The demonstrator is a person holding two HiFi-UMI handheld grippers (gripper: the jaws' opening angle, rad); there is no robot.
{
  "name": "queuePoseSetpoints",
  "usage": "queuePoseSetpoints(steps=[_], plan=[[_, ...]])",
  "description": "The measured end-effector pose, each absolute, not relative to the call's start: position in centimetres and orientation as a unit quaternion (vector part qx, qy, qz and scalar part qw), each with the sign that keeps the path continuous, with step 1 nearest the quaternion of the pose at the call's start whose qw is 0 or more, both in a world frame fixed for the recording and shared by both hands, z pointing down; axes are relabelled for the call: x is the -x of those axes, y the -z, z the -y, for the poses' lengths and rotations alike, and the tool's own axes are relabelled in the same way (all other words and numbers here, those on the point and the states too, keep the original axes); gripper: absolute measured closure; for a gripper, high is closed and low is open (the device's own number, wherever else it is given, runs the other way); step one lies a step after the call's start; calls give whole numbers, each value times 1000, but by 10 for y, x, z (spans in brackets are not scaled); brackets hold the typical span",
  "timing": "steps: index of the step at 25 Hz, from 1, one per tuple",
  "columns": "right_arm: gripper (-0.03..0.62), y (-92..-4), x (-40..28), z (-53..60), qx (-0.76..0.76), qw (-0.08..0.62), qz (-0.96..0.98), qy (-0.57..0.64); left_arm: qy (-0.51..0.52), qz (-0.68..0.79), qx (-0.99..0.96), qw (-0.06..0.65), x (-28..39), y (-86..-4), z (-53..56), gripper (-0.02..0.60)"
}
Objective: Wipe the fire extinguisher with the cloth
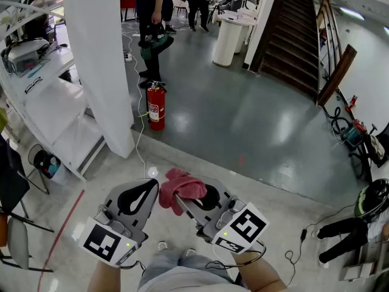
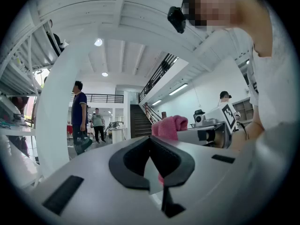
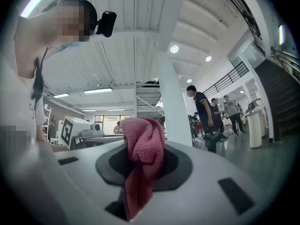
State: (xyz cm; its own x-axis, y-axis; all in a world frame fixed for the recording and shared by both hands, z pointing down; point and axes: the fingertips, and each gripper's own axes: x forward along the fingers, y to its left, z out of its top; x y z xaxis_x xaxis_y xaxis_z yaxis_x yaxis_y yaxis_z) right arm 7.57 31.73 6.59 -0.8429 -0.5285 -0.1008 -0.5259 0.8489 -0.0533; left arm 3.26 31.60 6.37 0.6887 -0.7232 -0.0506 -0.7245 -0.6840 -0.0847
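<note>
A red fire extinguisher (image 1: 156, 106) stands on the floor beside a white pillar (image 1: 100, 59), well ahead of both grippers. My right gripper (image 1: 189, 194) is shut on a pink cloth (image 1: 180, 187), which bunches up out of its jaws (image 3: 143, 149). My left gripper (image 1: 143, 194) is shut with nothing in it; its jaws meet in a closed seam (image 2: 151, 165). The pink cloth (image 2: 169, 127) shows beyond it in the left gripper view. Both grippers are held low, close together, near my legs.
White shelving (image 1: 42, 96) stands at the left with a black chair (image 1: 12, 193) near it. A staircase (image 1: 292, 29) rises at the back right. People (image 1: 152, 17) stand behind the extinguisher. Cables and gear (image 1: 355, 139) lie along the right wall.
</note>
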Motion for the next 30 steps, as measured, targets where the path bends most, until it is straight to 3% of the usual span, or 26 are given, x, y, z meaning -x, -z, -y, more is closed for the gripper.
queuePoseSetpoints(steps=[16, 30], plan=[[508, -74, -54, -285, 288, 54, -956, 19, -7, -394, 918, 51, -6, -65, -285, 574], [510, -81, -36, -188, 323, 53, -945, 22, -3, -382, 921, 76, 38, -65, -189, 574]])
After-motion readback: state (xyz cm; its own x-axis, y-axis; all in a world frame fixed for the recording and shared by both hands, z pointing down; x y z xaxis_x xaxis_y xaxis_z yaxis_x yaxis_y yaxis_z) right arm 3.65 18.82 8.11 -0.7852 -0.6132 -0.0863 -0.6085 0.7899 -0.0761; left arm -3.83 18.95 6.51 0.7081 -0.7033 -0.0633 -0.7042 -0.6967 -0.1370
